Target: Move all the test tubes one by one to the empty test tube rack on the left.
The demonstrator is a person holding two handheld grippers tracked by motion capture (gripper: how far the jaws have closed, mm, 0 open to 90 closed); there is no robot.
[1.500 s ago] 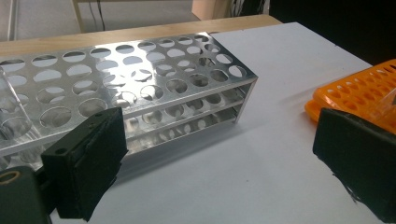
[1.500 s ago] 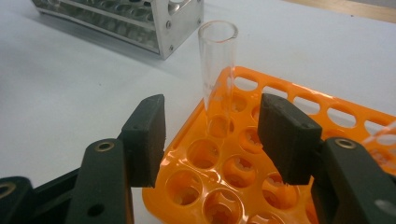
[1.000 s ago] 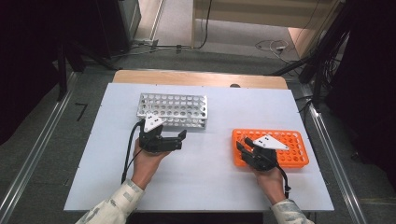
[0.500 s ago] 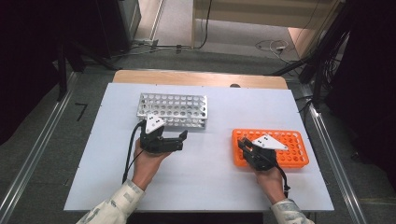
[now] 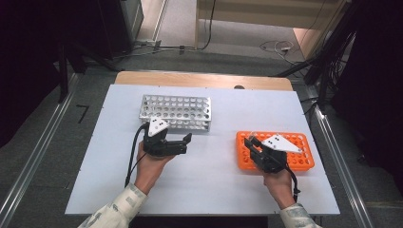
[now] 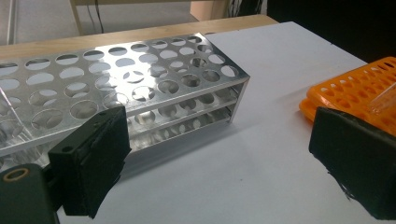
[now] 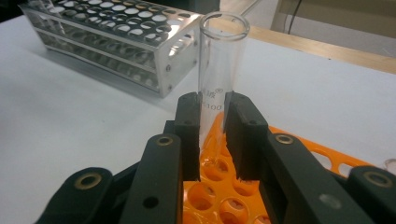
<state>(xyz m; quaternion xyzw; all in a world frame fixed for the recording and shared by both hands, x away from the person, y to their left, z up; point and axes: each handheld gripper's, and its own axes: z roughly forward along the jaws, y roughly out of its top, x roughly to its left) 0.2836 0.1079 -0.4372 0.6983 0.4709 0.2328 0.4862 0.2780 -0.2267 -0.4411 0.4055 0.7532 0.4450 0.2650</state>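
Note:
A clear glass test tube [image 7: 219, 60] stands upright between the jaws of my right gripper [image 7: 213, 135], which is shut on it just above the orange plastic rack [image 7: 224, 186]. In the high view my right gripper [image 5: 249, 145] sits over the left end of the orange rack [image 5: 299, 142]. My left gripper [image 5: 187, 144] rests on the white table just in front of the silver metal rack [image 5: 176, 113], jaws wide open with nothing between them. In the left gripper view the metal rack [image 6: 130, 88] lies ahead to the left and the orange rack [image 6: 355, 91] to the right.
The white tabletop [image 5: 214, 190] has bare room between the two racks and along the front. A wooden strip [image 5: 204, 78] runs along the far edge. The rim of another tube [image 7: 390, 163] shows at the right of the orange rack.

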